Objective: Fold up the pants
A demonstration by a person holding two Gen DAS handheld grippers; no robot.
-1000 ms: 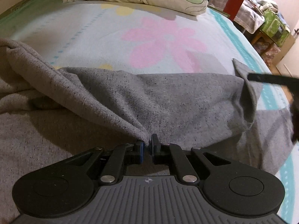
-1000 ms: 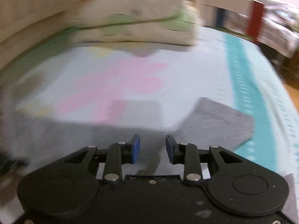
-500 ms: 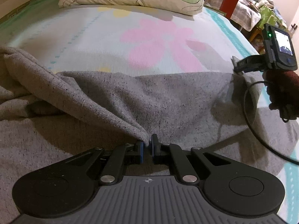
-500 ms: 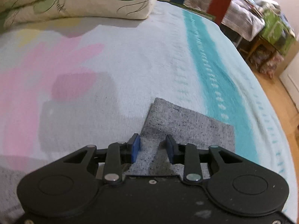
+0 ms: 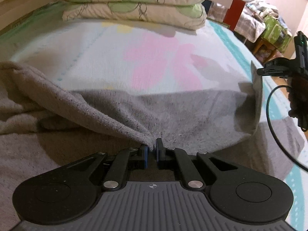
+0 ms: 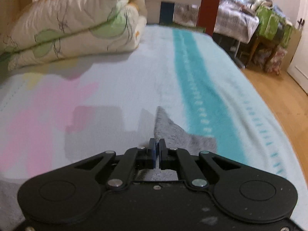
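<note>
Pants (image 5: 173, 111) grey speckled knit, pinched by both grippers (image 5: 151, 150) (image 6: 157, 152).

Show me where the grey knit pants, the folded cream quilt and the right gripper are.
grey knit pants (image 5: 192, 115): left wrist view, lifted fold.
folded cream quilt (image 6: 77, 23): right wrist view, upper layer.
right gripper (image 6: 157, 150): right wrist view, between fingertips.

Speckled grey pants (image 5: 173, 111) on a pink-flowered, teal-striped blanket (image 6: 198, 88).

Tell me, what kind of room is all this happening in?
Most likely a bedroom. The grey pants lie on a bed with a flowered blanket, a folded quilt sits at its far end, and a second bed stands beyond.
</note>
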